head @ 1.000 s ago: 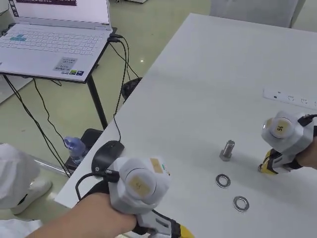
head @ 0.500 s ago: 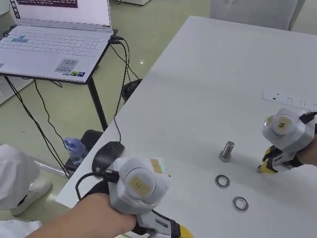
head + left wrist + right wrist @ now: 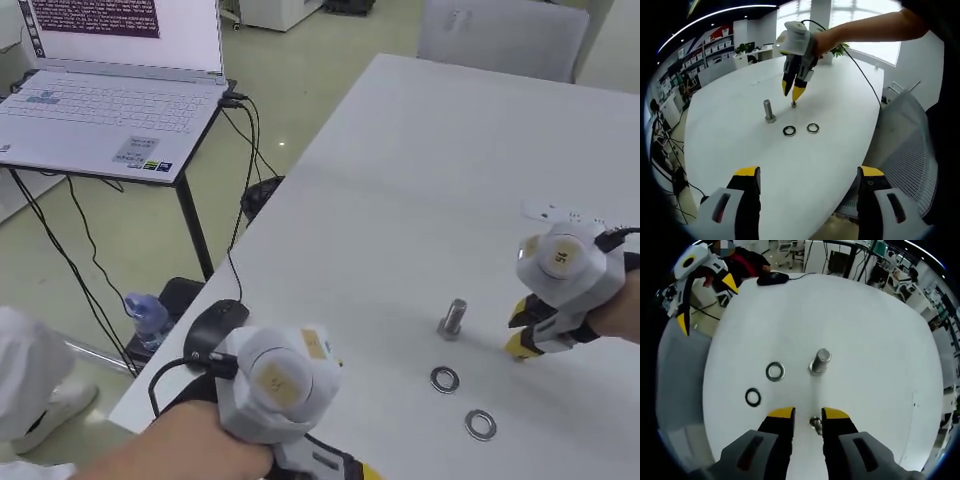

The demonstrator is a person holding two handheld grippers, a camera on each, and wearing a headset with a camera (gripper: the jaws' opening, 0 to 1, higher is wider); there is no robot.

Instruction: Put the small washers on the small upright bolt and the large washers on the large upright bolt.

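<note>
Washers (image 3: pixel 789 131), two lying flat on the white table (image 3: pixel 730 100), sit beyond the left gripper (image 3: pixel 809 172) (jaws wide apart, empty), then the large upright bolt (image 3: pixel 769 110), and farthest the small bolt (image 3: pixel 815 424) at the slightly parted tips of the right gripper (image 3: pixel 807 415).

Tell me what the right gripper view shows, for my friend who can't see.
The right gripper's yellow-tipped jaws stand open with a small bolt between them on a white table. Past them a bigger bolt stands upright, with two washers lying flat beside it.
</note>
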